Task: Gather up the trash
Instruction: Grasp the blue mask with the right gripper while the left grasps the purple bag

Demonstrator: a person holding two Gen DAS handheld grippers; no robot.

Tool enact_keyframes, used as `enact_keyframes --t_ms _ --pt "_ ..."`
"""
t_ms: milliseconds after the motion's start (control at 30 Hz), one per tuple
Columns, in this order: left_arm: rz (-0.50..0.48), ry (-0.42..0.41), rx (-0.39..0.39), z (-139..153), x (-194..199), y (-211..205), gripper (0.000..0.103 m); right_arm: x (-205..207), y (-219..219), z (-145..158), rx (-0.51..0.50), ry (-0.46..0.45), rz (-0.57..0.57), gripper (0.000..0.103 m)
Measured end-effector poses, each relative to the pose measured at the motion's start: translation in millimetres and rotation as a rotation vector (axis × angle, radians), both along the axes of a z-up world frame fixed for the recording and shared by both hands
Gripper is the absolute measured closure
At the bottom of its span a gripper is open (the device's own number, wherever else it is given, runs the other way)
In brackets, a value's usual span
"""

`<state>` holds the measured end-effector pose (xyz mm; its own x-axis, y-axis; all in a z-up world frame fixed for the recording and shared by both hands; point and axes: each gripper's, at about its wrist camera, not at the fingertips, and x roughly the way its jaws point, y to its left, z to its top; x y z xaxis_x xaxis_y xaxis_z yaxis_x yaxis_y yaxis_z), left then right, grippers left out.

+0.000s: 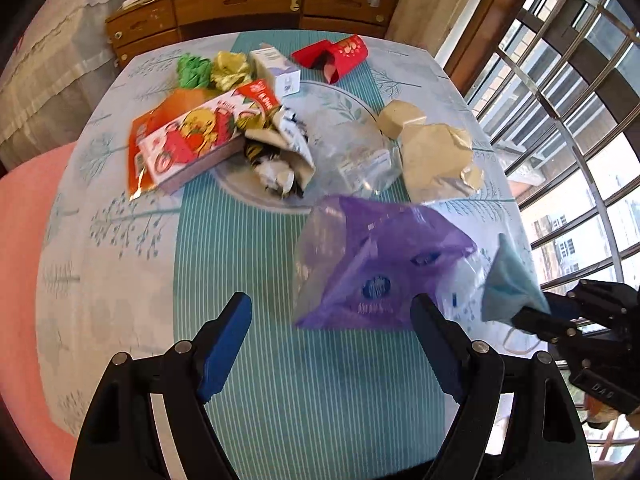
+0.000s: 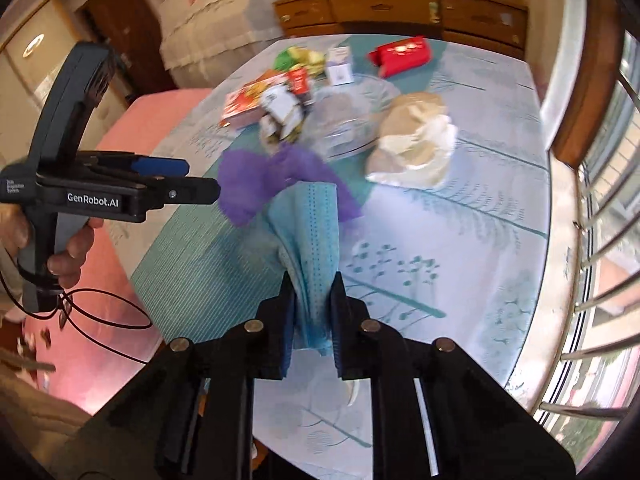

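Left gripper: lower centre of the left wrist view, jaws wide apart, nothing between them; in the right wrist view it enters from the left edge, its tips just beside the purple bag.
Right gripper: lower centre of its own view, jaws narrow, clamped on the mask; seen at the right edge of the left wrist view.
Mask: light blue, folded, pinched at its lower end and fanning up toward the middle of the frame; held above the tabletop.
Purple bag: thin plastic, blurred, centre right of the left wrist view, just beyond the left gripper's tips; whether it touches the tabletop I cannot tell.
Tabletop: pale cloth with a tree print and a teal striped band down the middle.
Plate: glass, middle of the tabletop, under crumpled wrappers.
Carton: red and white, left of the wrappers, resting on an orange packet.
Tan bag: crumpled, right of the plate.
Red box: far edge, upper centre.
White box: just left of the red box.
Green and gold paper: upper left of the pile.
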<state>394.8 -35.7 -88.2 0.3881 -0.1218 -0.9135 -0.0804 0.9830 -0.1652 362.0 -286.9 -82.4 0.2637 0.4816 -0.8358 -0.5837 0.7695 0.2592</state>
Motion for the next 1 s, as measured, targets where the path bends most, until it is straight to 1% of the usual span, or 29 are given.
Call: enact_keyframes --t_ms 100,267,433,600,667,700,733,767,833,900,1000 --pt "-0.029 0.019 0.002 -10 25 -1 0.020 12 2 -6 -0.029 0.005 -0.028 0.091" --pt "-0.057 0.071 -0.045 -33 58 2 0.020 16 8 -24 -0.061 0.029 -0.032 0.091" --pt "-0.070 0.106 -0.066 -53 77 -3 0.020 21 3 -48 -0.077 0.077 -0.048 0.092" --pt "-0.093 0.095 -0.106 -57 89 -15 0.021 25 2 -53 -0.075 0.081 -0.039 0.092" --pt "-0.082 0.081 -0.126 -56 93 -18 0.031 28 4 -54 -0.074 0.086 -0.041 0.092" --pt "-0.076 0.080 -0.138 -56 94 -19 0.043 29 5 -54 -0.074 0.087 -0.043 0.092" --pt "-0.066 0.080 -0.157 -55 96 -20 0.059 30 6 -54 -0.075 0.088 -0.044 0.092" --pt "-0.056 0.074 -0.176 -52 96 -20 0.067 31 7 -55 -0.074 0.088 -0.045 0.092" --pt "-0.040 0.043 -0.202 -46 94 -22 0.090 32 8 -53 -0.071 0.086 -0.049 0.092" --pt "-0.043 0.013 -0.192 -37 88 -25 0.100 30 6 -49 -0.065 0.082 -0.057 0.092" --pt "-0.040 -0.024 -0.176 -22 72 -28 0.102 26 4 -43 -0.047 0.086 -0.076 0.092"
